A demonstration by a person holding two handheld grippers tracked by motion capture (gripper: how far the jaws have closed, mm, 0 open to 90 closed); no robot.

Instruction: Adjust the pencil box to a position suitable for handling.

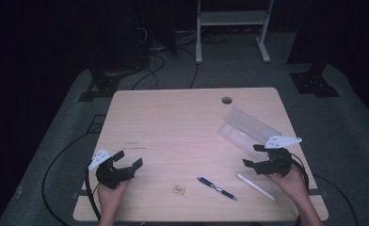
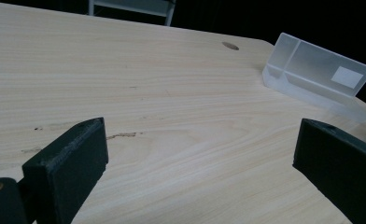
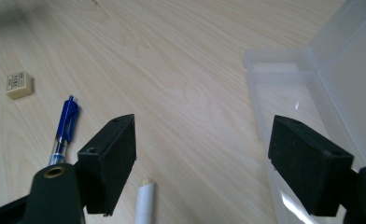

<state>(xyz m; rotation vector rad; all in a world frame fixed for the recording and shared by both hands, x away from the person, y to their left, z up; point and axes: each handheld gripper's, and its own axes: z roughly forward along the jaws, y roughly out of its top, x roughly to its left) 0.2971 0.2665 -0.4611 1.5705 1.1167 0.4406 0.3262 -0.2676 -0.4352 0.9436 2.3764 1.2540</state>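
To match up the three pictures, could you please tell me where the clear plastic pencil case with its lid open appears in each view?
High view: clear plastic pencil case right of centre on the wooden table, just beyond the right gripper.
Left gripper view: upper right, near the table's far edge.
Right gripper view: along the right edge.
Shared landmark: the table's pale wood grain.

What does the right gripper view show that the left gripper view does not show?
The right gripper view shows the blue pen, the white pen and the small eraser, seen past its open jaws. The left gripper view shows the round hole in the table. Both show the open clear plastic case and the wooden tabletop.
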